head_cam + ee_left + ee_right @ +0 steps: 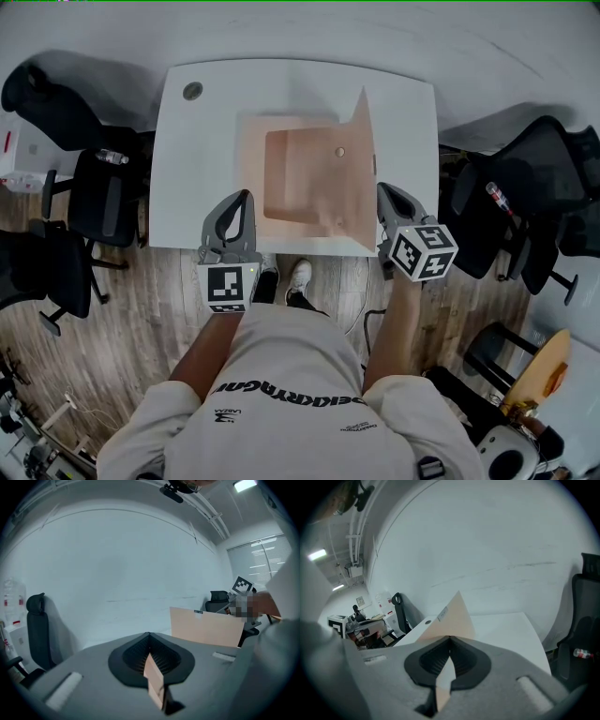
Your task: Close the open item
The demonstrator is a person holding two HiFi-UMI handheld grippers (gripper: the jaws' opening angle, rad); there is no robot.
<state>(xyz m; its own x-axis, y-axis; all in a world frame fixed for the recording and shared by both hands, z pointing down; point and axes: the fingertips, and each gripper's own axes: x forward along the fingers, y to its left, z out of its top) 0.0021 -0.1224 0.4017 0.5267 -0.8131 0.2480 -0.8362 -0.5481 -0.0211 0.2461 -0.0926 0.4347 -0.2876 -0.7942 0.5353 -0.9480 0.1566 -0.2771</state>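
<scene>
White bench (187,187) stood on a wood-plank floor (141,319), with a round grey grommet (192,91) near its far left corner. Black office chairs flanked it: left chair (103,202) carried a bottle (111,157), and right chair (539,178) carried another bottle (500,199).

White table (187,169) carries an open, apparently cardboard box (300,183)

tan cardboard box (300,178), white table (197,169), black chairs (103,197), brown wood-grain floor (141,319), cream shirt (281,375)
</scene>
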